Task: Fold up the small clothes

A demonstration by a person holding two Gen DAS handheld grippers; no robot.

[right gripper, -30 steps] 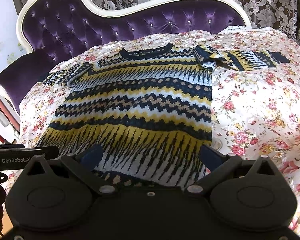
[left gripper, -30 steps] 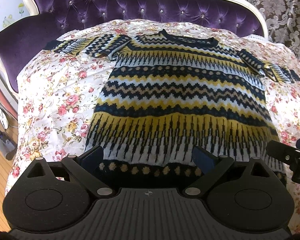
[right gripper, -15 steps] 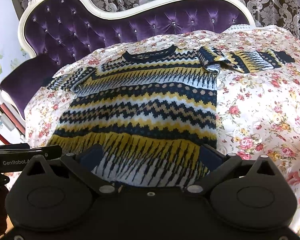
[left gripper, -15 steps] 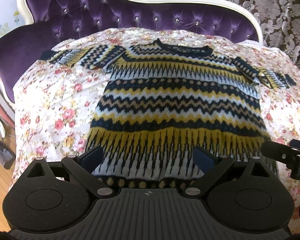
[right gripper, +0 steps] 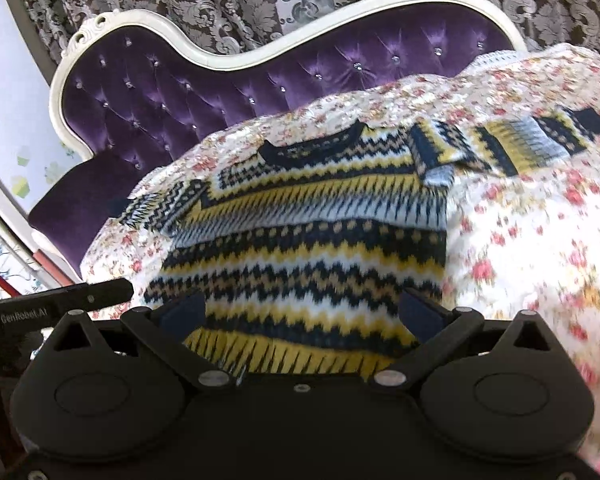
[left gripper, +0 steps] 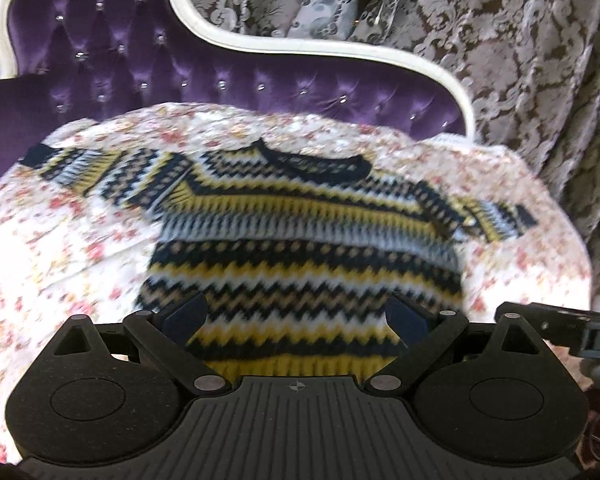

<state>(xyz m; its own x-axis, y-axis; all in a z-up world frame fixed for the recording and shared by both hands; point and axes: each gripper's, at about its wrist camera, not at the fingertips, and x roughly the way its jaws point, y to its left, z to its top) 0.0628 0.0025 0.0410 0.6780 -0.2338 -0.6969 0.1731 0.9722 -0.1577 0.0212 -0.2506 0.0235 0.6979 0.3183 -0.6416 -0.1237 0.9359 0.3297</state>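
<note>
Sweater (left gripper: 300, 256): flat on sofa (left gripper: 140, 72), sleeves spread for folding; left gripper (left gripper: 296, 316), right gripper (right gripper: 300, 312) wide, empty above hem.

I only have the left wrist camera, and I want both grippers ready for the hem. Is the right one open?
Observer: Yes. The right gripper is open, its fingers wide apart, with the sweater showing between them.
Operator: That side's sleeve is blurred for me. How does it lie?
Observer: The sleeve stretches out over the floral cover, with a fold doubled over at the shoulder.
</note>
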